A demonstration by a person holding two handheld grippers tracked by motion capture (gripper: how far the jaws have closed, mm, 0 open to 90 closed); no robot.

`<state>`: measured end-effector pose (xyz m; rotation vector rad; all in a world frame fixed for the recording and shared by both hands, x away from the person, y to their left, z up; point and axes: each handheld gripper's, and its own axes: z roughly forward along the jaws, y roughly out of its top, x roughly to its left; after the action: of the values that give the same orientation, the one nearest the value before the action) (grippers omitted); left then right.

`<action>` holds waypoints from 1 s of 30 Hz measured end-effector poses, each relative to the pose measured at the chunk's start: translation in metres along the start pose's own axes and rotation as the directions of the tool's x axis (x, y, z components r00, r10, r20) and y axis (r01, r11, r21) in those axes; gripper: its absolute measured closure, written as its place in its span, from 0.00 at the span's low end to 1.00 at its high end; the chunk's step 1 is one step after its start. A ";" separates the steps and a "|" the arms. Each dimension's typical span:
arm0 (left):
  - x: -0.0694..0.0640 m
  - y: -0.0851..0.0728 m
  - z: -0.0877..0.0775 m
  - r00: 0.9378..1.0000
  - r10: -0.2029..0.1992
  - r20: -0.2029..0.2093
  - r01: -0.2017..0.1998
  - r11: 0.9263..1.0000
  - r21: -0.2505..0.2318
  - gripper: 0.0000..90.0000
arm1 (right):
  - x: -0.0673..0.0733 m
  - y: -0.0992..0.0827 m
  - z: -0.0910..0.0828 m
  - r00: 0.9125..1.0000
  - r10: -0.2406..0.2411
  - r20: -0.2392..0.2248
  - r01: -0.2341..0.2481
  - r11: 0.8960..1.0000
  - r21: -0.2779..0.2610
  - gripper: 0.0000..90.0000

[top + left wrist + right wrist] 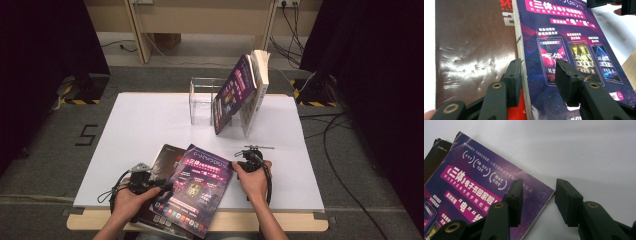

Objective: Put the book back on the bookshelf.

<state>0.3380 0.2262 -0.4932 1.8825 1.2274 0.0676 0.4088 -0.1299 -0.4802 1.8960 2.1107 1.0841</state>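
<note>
A purple book (200, 190) lies at the table's front, partly on top of a dark brown book (162, 162). My left gripper (165, 189) is at its left edge. In the left gripper view the jaws (537, 67) straddle the purple book's (564, 37) spine edge. One jaw is over the brown book (474, 50) and the other over the purple cover, with a gap between them. My right gripper (234, 166) is at the far right corner. Its jaws (537, 187) stand apart around that corner of the purple book (474, 190), one over the cover, one over the white table.
A clear acrylic stand (202, 102) is at the back of the white table top (140, 125). A purple book (232, 95) and a white book (255, 90) lean against it. A wooden front edge (280, 221) borders the table; cables (345, 150) run over the floor at right.
</note>
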 end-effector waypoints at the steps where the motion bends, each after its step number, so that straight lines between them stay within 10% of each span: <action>1: 0.000 0.000 0.000 1.000 0.000 -0.001 0.000 1.000 0.000 0.63 | 0.000 0.000 0.000 1.000 0.003 -0.004 -0.003 1.000 0.000 0.65; 30: -0.005 0.000 0.000 1.000 0.005 -0.005 -0.005 1.000 0.018 0.66 | 0.008 0.012 0.013 1.000 -0.002 0.002 0.002 1.000 -0.006 0.64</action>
<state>0.3354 0.2225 -0.4919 1.9022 1.2307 0.0636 0.4240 -0.1176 -0.4799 1.8907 2.1058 1.0856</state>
